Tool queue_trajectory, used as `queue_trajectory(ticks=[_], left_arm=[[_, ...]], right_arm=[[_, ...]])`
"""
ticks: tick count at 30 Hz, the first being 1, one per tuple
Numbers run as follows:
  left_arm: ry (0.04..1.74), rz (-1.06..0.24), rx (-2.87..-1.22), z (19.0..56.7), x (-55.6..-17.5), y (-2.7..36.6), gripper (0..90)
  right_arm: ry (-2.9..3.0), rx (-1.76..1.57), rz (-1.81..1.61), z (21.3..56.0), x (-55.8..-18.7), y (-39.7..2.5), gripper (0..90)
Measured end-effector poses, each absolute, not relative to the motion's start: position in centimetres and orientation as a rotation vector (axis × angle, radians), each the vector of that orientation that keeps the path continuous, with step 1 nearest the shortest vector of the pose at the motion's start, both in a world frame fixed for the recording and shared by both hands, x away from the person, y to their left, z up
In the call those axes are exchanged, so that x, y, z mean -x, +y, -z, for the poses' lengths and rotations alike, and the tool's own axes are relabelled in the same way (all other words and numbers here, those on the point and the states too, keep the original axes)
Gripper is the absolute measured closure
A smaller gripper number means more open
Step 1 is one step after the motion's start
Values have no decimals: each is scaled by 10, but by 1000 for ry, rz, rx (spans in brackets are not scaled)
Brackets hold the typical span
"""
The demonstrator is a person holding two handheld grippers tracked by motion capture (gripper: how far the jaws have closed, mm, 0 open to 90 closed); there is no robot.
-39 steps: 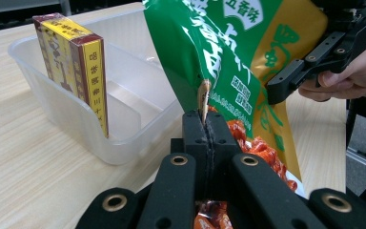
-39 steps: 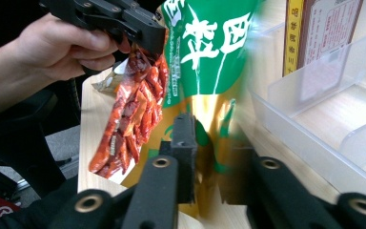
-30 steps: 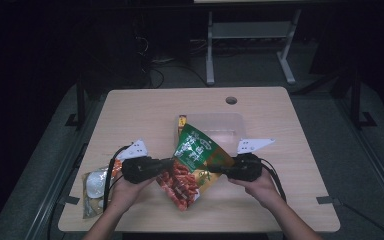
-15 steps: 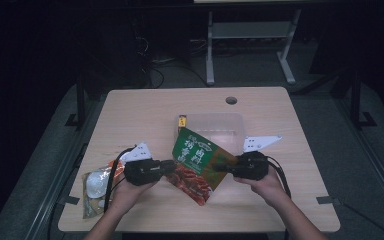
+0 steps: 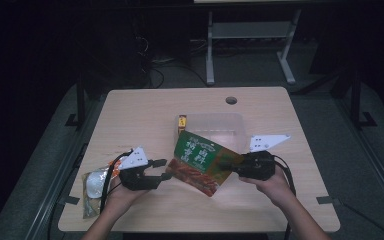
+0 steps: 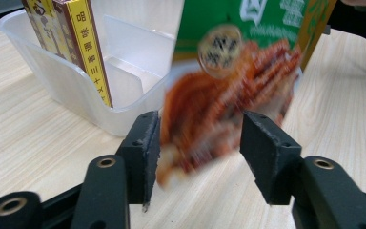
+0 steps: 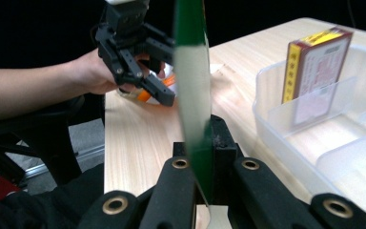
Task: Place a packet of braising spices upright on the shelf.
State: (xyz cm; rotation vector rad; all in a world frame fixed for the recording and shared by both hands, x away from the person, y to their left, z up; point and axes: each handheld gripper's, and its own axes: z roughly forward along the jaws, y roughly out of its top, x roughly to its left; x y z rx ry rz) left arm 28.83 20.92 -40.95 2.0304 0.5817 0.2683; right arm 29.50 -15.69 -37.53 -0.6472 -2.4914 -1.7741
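A green and red snack bag [image 5: 200,161] hangs tilted above the table, in front of a clear plastic bin [image 5: 232,120]. My right gripper [image 5: 228,165] is shut on the bag's right edge; in the right gripper view the bag [image 7: 192,86] stands edge-on between the closed jaws of that gripper [image 7: 200,143]. My left gripper [image 5: 164,169] is open, just left of the bag's lower corner. In the left gripper view the blurred bag [image 6: 219,86] shows between the spread jaws of the gripper [image 6: 200,143], and I cannot tell whether it touches them.
A yellow and red box [image 5: 181,122] stands upright in the bin's left compartment [image 6: 71,90]. Several small packets [image 5: 94,185] lie at the table's left front, under my left wrist. The right gripper view shows the other hand and its gripper [image 7: 138,52] beyond the bag.
Both grippers held the bag a second ago. The left gripper has let go, opened and drawn back to the left. The right gripper has shifted right with the bag.
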Motion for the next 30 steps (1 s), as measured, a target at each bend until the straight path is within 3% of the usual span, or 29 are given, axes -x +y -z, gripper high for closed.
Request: queue_trajectory(ticks=[30], left_arm=[[536,-170,-2168,432,-288,187,191]], right_arm=[[-2591,852,1889,315,-305,-214,900]])
